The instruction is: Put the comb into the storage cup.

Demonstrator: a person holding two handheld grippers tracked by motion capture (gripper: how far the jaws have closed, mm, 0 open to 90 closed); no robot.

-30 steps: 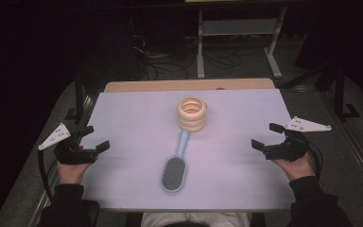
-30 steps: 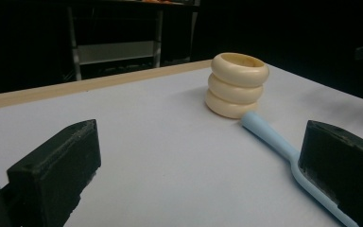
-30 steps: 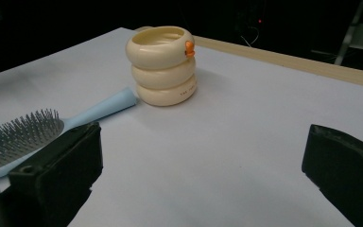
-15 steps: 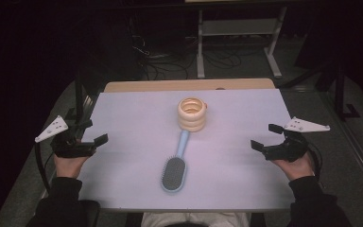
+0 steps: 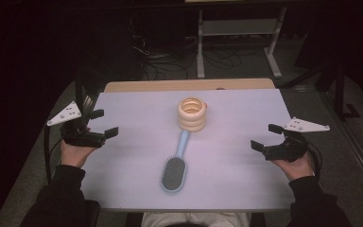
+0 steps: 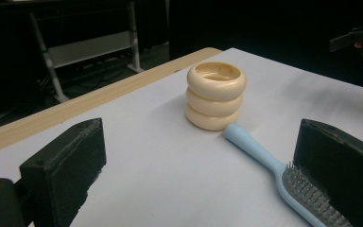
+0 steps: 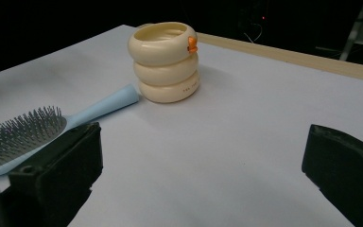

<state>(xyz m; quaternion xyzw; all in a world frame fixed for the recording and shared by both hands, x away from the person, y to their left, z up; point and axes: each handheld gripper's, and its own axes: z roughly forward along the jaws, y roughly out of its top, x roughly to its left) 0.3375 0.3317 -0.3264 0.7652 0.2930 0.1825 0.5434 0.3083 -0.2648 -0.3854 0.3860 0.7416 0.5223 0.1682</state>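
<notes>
Table (image 5: pixel 246 118): a pale sheet covers most of the top; a strip of bare wood shows along the far edge.
Cup (image 5: pixel 192 114): a cream cup shaped like three stacked rings stands upright near the middle of the far half, well clear of every edge. A small orange knob sits on its rim in the right gripper view (image 7: pixel 192 44).
Hairbrush (image 5: pixel 175 166): light blue, lying flat with bristles up, head toward the person; the handle tip touches or nearly touches the foot of the cup.
Left gripper (image 5: pixel 101 124): held over the left edge of the table, jaws spread wide with nothing between them.
Right gripper (image 5: pixel 266 136): held over the right side near the edge, jaws likewise wide apart and empty.
Left hand (image 5: pixel 74 153): wraps its gripper from below, just off the table's left edge.
Right hand (image 5: pixel 295 164): the same at the right edge.
Open room: broad bare sheet lies between each gripper and the cup and brush in the middle; the near edge in front of the brush head is also bare.
Cut off: in the left gripper view the brush head (image 6: pixel 312 198) runs behind the right-hand jaw and out of frame; in the right gripper view the left-hand jaw covers its lower edge.
Hard to make out: small print on the cup's lowest ring cannot be read; the surroundings beyond the table are dark, with a metal rack (image 5: pixel 238 28) and floor cables (image 5: pixel 170 59) dimly seen.
</notes>
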